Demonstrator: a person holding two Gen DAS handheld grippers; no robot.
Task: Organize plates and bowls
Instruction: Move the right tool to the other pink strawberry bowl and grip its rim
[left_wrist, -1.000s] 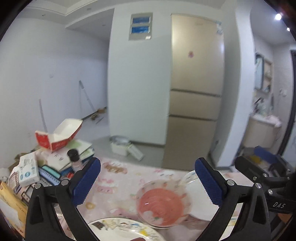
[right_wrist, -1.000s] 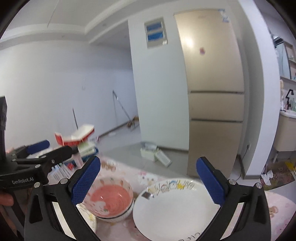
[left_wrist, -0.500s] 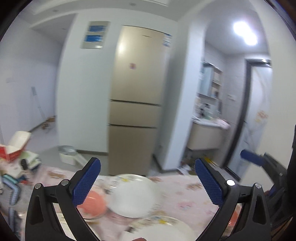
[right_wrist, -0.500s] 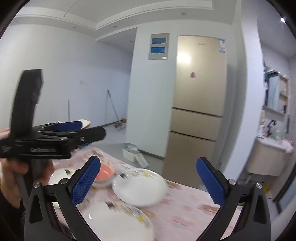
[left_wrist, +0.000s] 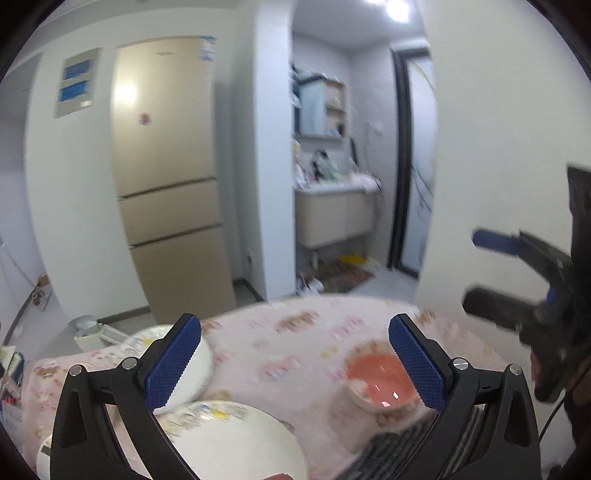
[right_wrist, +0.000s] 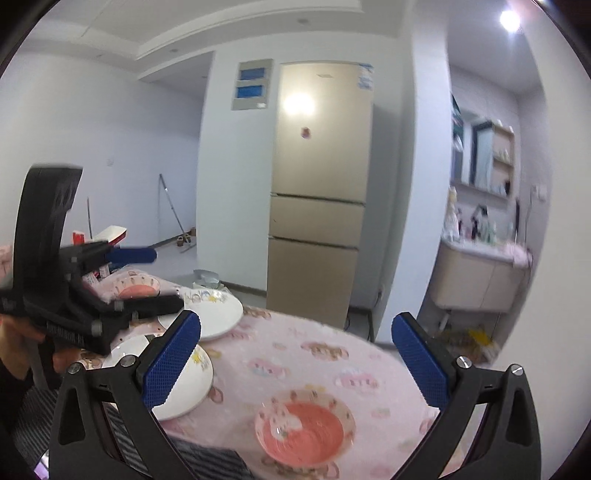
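1. We hold our left gripper (left_wrist: 294, 363) above the table (left_wrist: 295, 332); its blue-padded fingers are spread wide with nothing between them.
2. Our right gripper (right_wrist: 296, 360) is also spread wide and empty, hovering over the pink patterned tablecloth (right_wrist: 314, 354).
3. From the right wrist, a pink bowl (right_wrist: 305, 430) sits on the cloth between the two fingers and low in the view; its inside pattern is blurred.
4. A second pink bowl (right_wrist: 137, 288) stands farther back on the left, partly hidden behind the left gripper's black body.
5. A white plate (right_wrist: 210, 312) with a coloured rim lies just past that gripper; a second white plate (right_wrist: 181, 380) lies nearer, and our right gripper's left finger covers part of it.
6. From the left wrist, the near white plate (left_wrist: 236, 439) is cut off by the bottom edge, and another white dish (left_wrist: 192, 369) is half hidden behind the left finger.
7. A striped dark cloth (left_wrist: 391, 454) shows at the bottom, cut by the frame; we cannot tell what it is.
8. A beige fridge (right_wrist: 317, 192) stands behind the table.
9. Much of the left wrist view is motion-blurred.
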